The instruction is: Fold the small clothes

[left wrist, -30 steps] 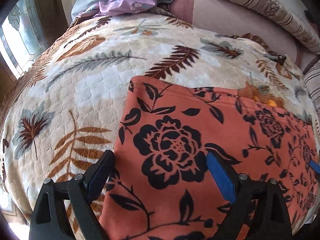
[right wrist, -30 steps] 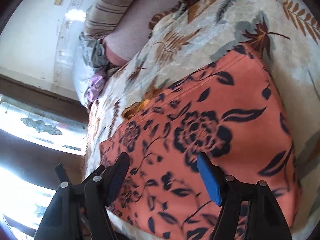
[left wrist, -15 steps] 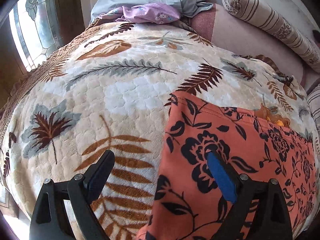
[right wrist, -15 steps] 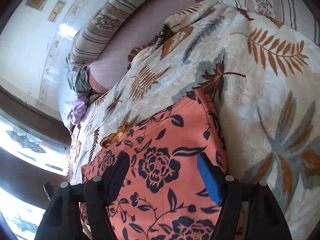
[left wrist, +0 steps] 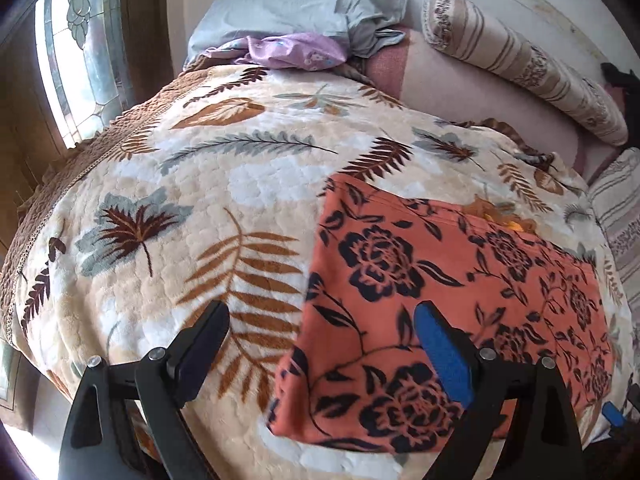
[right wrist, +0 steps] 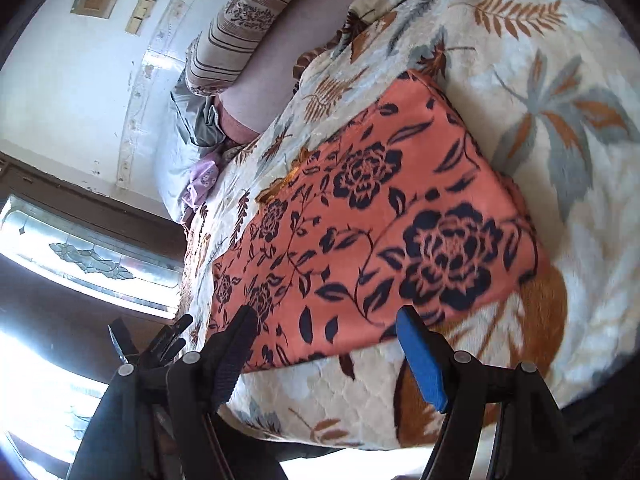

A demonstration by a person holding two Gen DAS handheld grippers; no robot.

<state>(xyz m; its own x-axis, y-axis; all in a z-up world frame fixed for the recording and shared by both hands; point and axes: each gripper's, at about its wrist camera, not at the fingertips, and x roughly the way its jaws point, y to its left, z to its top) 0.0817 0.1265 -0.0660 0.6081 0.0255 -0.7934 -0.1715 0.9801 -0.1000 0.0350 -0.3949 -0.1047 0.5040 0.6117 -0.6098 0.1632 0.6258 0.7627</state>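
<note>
The orange cloth w/ black flowers lies flat on the bed, near its front edge, as a neat rectangle w/ straight sides. Looks already folded at least once; the right-hand side in the right wrist view reads as a thick doubled fold. How many layers, can't tell. Judging by that shape, this piece is mostly done; maybe one more fold to halve it, or it's finished and ready to set aside.

Left tool: spread wide, nothing between the jaws. It hangs above the cloth's left edge, one finger over the blanket, the blue-padded one over the cloth, not touching as far as can be seen.

Right tool: also spread, empty, its jaws just opened a bit further. It sits off the near edge of the cloth, apart from it.

Left to do, prob.: other items. A lilac garment lies crumpled at the head of the bed by the grey pillow, well apart from the cloth, unfolded. A bit of yellow-orange fabric peeks from behind the cloth's far edge; what it is, can't tell.

Writing/brands: none readable anywhere, no tags or labels showing on the cloth or tools.
</note>
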